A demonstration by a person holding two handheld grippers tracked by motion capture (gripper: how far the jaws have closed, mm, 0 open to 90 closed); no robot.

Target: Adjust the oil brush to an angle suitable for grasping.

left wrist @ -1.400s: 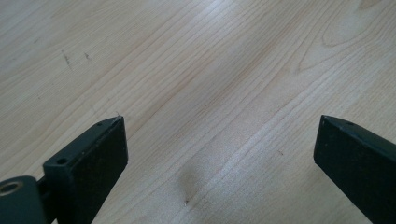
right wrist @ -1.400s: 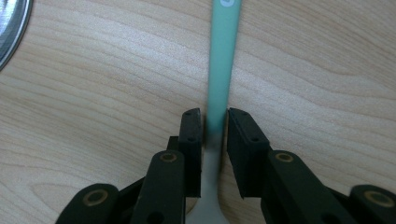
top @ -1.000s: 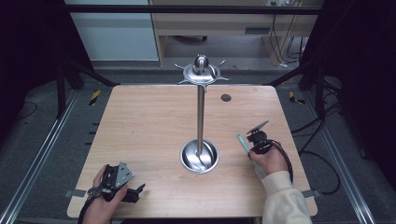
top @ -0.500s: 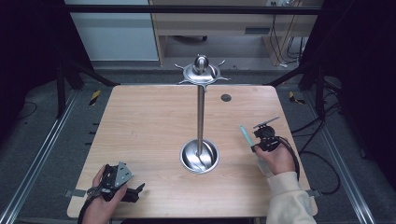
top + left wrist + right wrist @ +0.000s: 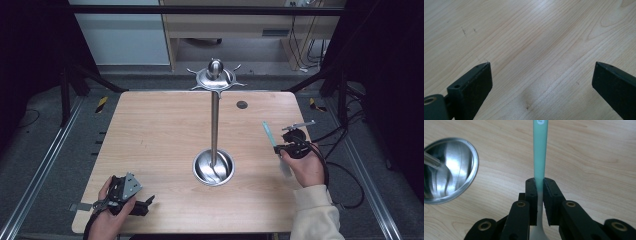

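Observation:
A steel stand rises from a round dish base (image 5: 213, 167) at the table's middle, its pole (image 5: 214, 125) topped by a disc with hooks (image 5: 215, 75). My right gripper (image 5: 278, 149) is right of the base, shut on a utensil with a teal handle (image 5: 269, 134) that points away toward the far edge. In the right gripper view the jaws (image 5: 539, 183) clamp the handle (image 5: 540, 150) where teal fades to pale grey, and the base (image 5: 447, 170) lies at the left. My left gripper (image 5: 148, 202) rests at the front left, open over bare wood (image 5: 541, 72).
The wooden table (image 5: 150, 130) has a small dark round spot (image 5: 242, 104) near its far edge. Metal rails run along both sides on the floor. Cables (image 5: 345, 165) trail off the right edge from my right gripper.
The right hand has shifted to the right, away from the stand's base, carrying the utensil with it. The left gripper has stayed put.

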